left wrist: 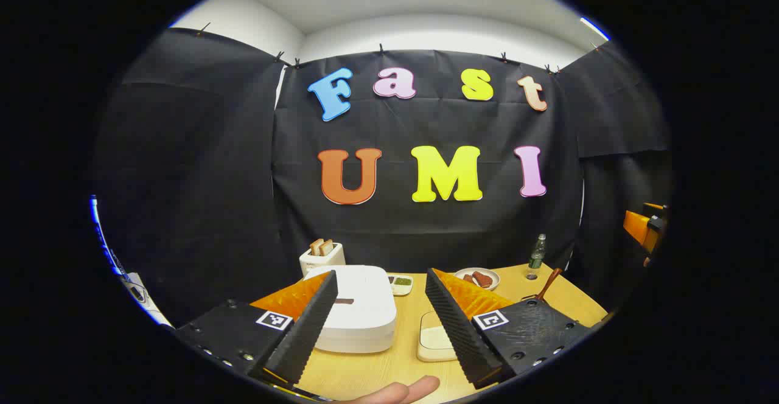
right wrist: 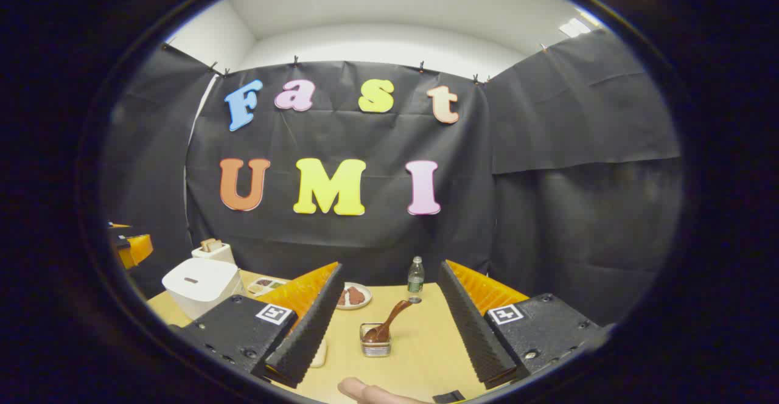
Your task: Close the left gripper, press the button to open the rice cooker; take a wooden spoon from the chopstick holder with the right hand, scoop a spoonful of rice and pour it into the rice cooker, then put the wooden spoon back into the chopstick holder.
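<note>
- Left gripper view: my left gripper (left wrist: 380, 331) is released, jaws wide apart, nothing between them. Rice cooker (left wrist: 358, 306) w/ lid down sits on the table (left wrist: 377, 370) at 12 o'clock, just past the fingertips; rice container (left wrist: 435, 343) at its 3 o'clock. Wooden spoon (left wrist: 548, 285) handle at 2 o'clock.
- Right gripper view: right gripper (right wrist: 389, 337) also released, empty. Wooden spoon (right wrist: 386, 325) stands tilted in the chopstick holder (right wrist: 375, 340) at 12 o'clock btw the fingers. Rice cooker (right wrist: 201, 285) at 10 o'clock.

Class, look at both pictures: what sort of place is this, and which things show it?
Probably a mock kitchen set up in a cloth-walled booth: a white rice cooker and white toaster stand on a light wooden table.
</note>
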`<state>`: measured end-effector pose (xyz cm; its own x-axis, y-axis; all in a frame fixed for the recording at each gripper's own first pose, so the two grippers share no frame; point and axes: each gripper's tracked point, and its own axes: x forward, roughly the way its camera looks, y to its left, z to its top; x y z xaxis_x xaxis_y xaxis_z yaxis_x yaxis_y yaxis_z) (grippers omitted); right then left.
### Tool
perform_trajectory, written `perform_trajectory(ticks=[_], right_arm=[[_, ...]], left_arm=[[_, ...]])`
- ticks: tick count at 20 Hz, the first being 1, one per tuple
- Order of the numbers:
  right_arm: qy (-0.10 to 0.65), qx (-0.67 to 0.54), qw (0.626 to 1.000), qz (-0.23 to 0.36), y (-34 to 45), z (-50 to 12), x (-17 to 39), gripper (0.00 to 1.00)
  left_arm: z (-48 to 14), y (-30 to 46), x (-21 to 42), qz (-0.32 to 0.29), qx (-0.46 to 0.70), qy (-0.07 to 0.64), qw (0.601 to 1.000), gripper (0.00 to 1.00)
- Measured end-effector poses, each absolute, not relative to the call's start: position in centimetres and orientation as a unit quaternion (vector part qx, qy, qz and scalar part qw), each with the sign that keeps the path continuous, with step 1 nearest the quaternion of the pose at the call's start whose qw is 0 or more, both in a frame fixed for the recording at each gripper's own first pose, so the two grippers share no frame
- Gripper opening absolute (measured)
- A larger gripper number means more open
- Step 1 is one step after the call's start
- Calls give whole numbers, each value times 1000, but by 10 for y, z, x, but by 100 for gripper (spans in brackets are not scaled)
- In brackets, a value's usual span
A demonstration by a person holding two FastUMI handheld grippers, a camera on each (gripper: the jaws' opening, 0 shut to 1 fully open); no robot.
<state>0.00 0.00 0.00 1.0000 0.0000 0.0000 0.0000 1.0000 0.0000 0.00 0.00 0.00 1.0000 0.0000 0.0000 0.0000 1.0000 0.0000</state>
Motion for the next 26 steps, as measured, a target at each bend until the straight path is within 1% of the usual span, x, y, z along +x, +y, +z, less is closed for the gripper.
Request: perform_trajectory(ticks=[6, 9, 12, 14, 17, 20, 23, 24, 25, 26], right_arm=[[6, 4, 1000, -17, -26, -9, 6, 100], [9, 6, 1000, -16, -33, -13, 5, 100], [1, 16, 1000, 1, -33, -13, 4, 100], [0, 24, 1000, 1, -40, -18, 6, 100], [-5, 30, 1000, 6, -42, -20, 7, 100], [-19, 35, 999, 26, -38, -17, 6, 100], [-34, 34, 998, 30, -40, -17, 6, 100], [-34, 31, 999, 29, -41, -19, 7, 100], [-32, 29, 999, 28, -41, -23, 7, 100], [-31, 29, 999, 30, -41, -24, 8, 100]], left_arm=[[-3, 2, -2, -2, 13, 4, 1000, 93], [-8, -10, -4, -17, 13, 11, 1000, 93], [-4, -13, -7, -24, 27, 5, 999, 94], [-5, -12, -6, -22, 26, 6, 999, 95], [5, -1, -3, -6, 16, -13, 1000, 95], [11, 16, 1, 19, 9, -34, 999, 95], [11, 11, 5, -4, 2, -38, 999, 94], [9, 18, 11, -2, 1, -38, 999, 65], [4, 26, 15, 7, -4, -28, 1000, 62], [0, 33, 16, 15, -9, -17, 1000, 62]])
